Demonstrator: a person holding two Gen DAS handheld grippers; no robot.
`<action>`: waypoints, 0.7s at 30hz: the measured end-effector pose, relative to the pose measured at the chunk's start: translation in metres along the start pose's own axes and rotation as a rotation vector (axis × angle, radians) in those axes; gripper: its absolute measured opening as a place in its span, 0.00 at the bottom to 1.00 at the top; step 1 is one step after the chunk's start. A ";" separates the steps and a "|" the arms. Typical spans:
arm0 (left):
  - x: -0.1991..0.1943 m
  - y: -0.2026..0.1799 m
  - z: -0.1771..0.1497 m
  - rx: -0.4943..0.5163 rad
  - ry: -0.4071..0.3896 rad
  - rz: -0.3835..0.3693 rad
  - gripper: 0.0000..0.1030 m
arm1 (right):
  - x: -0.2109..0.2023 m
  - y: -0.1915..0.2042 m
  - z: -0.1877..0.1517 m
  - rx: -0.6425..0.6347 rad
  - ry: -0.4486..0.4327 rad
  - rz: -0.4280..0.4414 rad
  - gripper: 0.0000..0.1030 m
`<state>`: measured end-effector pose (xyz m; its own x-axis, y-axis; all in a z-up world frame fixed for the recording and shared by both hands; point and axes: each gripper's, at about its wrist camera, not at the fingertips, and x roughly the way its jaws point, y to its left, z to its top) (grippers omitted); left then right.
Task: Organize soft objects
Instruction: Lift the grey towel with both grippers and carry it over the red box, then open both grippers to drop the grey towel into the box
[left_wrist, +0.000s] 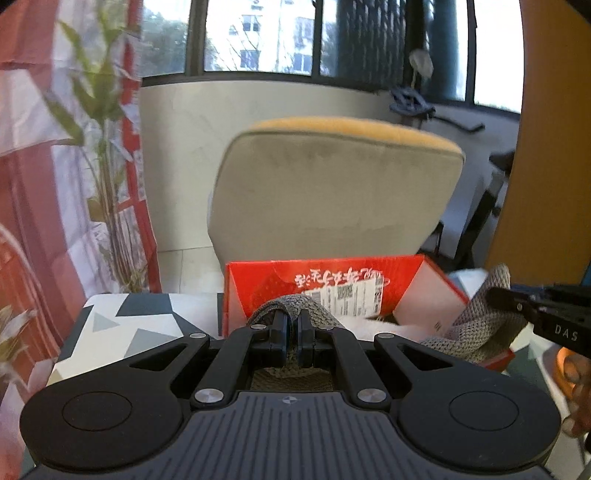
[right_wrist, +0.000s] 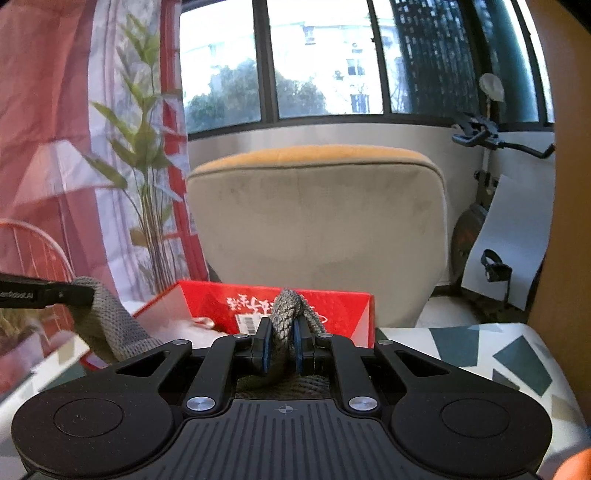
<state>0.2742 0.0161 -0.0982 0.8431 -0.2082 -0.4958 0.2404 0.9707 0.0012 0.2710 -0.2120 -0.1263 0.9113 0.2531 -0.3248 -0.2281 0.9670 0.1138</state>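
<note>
Apparently both claws (left_wrist: 291, 332) (right_wrist: 283, 349) pinch knit cloth (left_wrist: 291, 308).

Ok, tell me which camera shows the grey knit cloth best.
The right wrist view: the grey knit cloth bunches between the right gripper and also drapes from the left gripper over the red box. The left wrist view shows less: a fold pinched in the left gripper and a blurred stretch at the right.

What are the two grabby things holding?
Both hold the same gray knitted cloth. The left hand-held gripper pinches a bunched fold at one end, the right hand-held gripper a fold at the other, in front of the red box.
</note>
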 end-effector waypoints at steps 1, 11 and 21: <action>0.006 -0.003 -0.001 0.013 0.013 0.002 0.06 | 0.006 0.002 0.000 -0.016 0.008 -0.001 0.11; 0.057 -0.007 -0.011 -0.002 0.126 -0.030 0.06 | 0.058 0.011 -0.018 -0.075 0.126 -0.013 0.11; 0.085 -0.001 -0.019 -0.007 0.219 -0.051 0.06 | 0.082 0.008 -0.030 -0.074 0.192 -0.013 0.11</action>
<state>0.3362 -0.0001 -0.1572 0.7054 -0.2266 -0.6717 0.2757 0.9606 -0.0346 0.3332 -0.1826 -0.1802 0.8335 0.2349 -0.5001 -0.2481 0.9679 0.0411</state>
